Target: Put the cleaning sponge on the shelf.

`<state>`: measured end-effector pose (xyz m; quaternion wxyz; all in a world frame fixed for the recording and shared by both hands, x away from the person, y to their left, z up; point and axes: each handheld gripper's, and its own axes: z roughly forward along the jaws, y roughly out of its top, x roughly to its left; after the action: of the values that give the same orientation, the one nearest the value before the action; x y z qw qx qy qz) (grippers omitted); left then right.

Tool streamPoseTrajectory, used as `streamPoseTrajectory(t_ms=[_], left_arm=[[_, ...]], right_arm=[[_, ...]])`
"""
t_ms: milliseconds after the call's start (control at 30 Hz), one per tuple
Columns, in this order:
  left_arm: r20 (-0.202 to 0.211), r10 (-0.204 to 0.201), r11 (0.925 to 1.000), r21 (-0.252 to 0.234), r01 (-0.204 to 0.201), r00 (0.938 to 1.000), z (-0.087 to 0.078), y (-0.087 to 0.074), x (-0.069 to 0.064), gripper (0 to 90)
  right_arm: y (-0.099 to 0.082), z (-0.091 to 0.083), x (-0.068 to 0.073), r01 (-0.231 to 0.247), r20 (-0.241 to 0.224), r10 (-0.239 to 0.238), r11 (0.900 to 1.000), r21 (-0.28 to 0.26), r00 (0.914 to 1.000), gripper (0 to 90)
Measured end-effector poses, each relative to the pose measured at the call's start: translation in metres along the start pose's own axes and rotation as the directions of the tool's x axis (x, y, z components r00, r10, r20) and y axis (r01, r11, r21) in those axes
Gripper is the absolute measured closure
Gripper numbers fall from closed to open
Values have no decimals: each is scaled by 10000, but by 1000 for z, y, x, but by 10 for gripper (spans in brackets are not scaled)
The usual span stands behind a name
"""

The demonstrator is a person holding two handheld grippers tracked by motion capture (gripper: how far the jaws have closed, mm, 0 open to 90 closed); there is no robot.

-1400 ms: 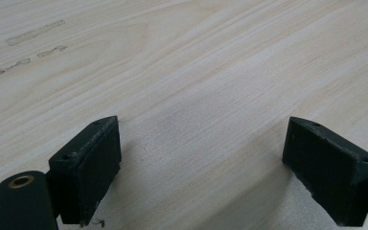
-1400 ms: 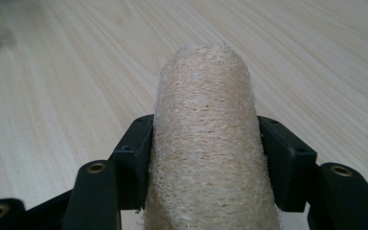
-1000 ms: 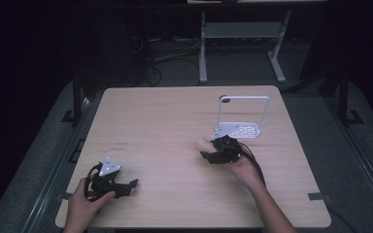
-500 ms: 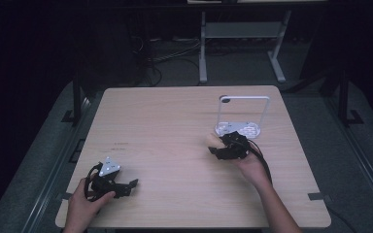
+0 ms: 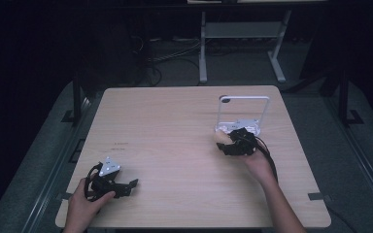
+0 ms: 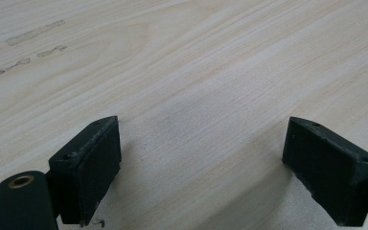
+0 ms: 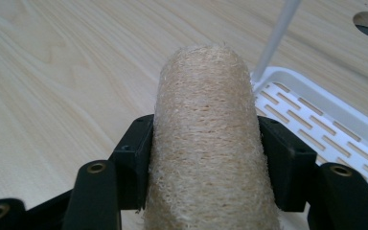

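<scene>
My right gripper [image 5: 228, 141] is shut on a tan loofah sponge [image 7: 206, 143]; both black pads press its sides, and the sponge [image 5: 220, 137] sticks out ahead of the jaws. It hovers just in front of a white slotted rack [image 5: 245, 125] with a tall wire loop; the rack's tray [image 7: 316, 122] lies right of the sponge in the right gripper view. My left gripper [image 5: 126, 187] rests near the table's front left corner, open, with bare wood between its pads [image 6: 88, 160].
The light wooden table [image 5: 175, 126] has faint marks [image 6: 33, 33] ahead of the left gripper. A grey metal stand [image 5: 243, 43] and cables sit on the dark floor beyond the far edge.
My right gripper has carried the sponge a short way to the right and farther back, closer to the white rack. The left gripper has stayed put.
</scene>
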<state>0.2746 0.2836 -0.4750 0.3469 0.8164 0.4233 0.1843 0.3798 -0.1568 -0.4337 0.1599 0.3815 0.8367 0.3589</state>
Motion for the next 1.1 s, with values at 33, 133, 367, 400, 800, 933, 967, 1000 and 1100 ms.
streamPoseTrajectory(t_ms=[33,133,367,400,800,933,967,1000,1100], left_arm=[[-2,14,10000,10,-14,10000,0,0,0,125],[6,-9,10000,8,9,10000,0,0,0,126],[6,-20,10000,1,20,10000,0,0,0,126],[6,-9,10000,7,9,10000,0,0,0,126],[6,-11,10000,9,11,10000,0,0,0,126],[6,-15,10000,1,15,10000,0,0,0,126],[5,-16,10000,0,16,10000,0,0,0,126],[6,-17,10000,3,17,10000,0,0,0,126],[6,-16,10000,-1,16,10000,0,0,0,126]], right_arm=[[0,0,-2,-8,7,8,10000,-5,10000,421],[-2,0,-7,-96,120,96,10000,27,9999,421],[-5,2,-21,-344,427,342,9994,39,9985,421],[-5,2,-22,-427,453,424,9991,38,9981,421],[-3,15,-39,-618,775,601,9979,190,9952,420],[0,19,-44,-742,879,708,9966,367,9936,420],[1,20,-45,-764,901,728,9963,380,9933,420],[2,20,-46,-763,934,722,9963,405,9930,420],[4,23,-50,-769,1016,720,9960,455,9922,420]])
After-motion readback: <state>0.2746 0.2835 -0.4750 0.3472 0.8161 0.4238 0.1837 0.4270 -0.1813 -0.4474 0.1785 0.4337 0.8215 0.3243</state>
